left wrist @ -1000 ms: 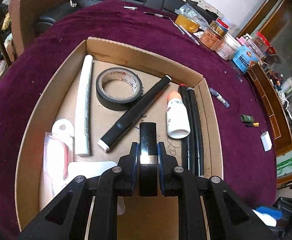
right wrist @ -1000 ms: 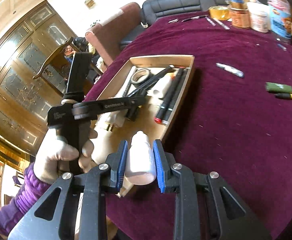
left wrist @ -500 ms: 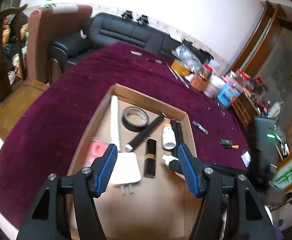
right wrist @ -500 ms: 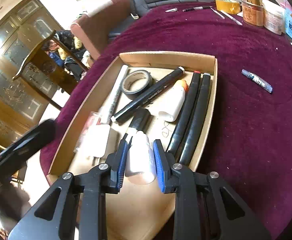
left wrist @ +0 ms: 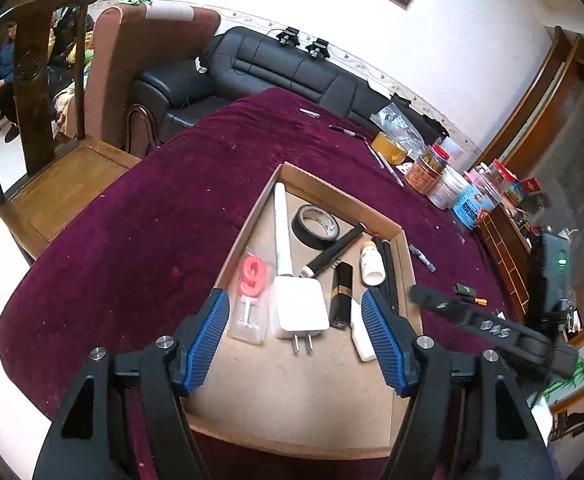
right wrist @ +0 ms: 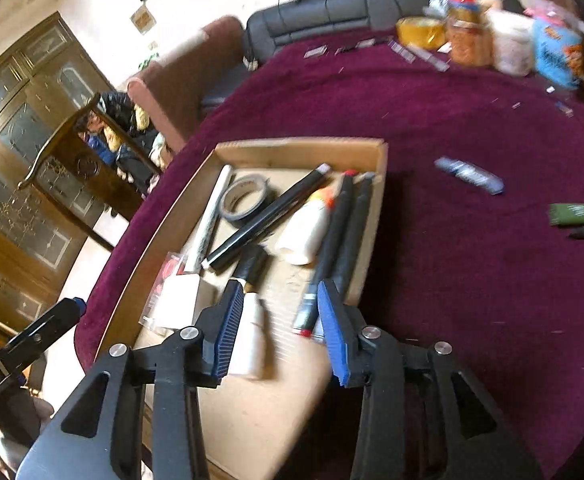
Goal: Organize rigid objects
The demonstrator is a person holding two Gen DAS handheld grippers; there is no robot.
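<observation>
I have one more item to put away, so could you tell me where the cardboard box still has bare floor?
The near end of the cardboard box is bare, below the white charger and small white bottle. The far half is crowded: tape roll, markers and glue bottle.

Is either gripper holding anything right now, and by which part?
Nothing is held. The left gripper is opening with nothing between its pads. The right gripper is opening off the small white bottle, which lies in the cardboard box.
</observation>
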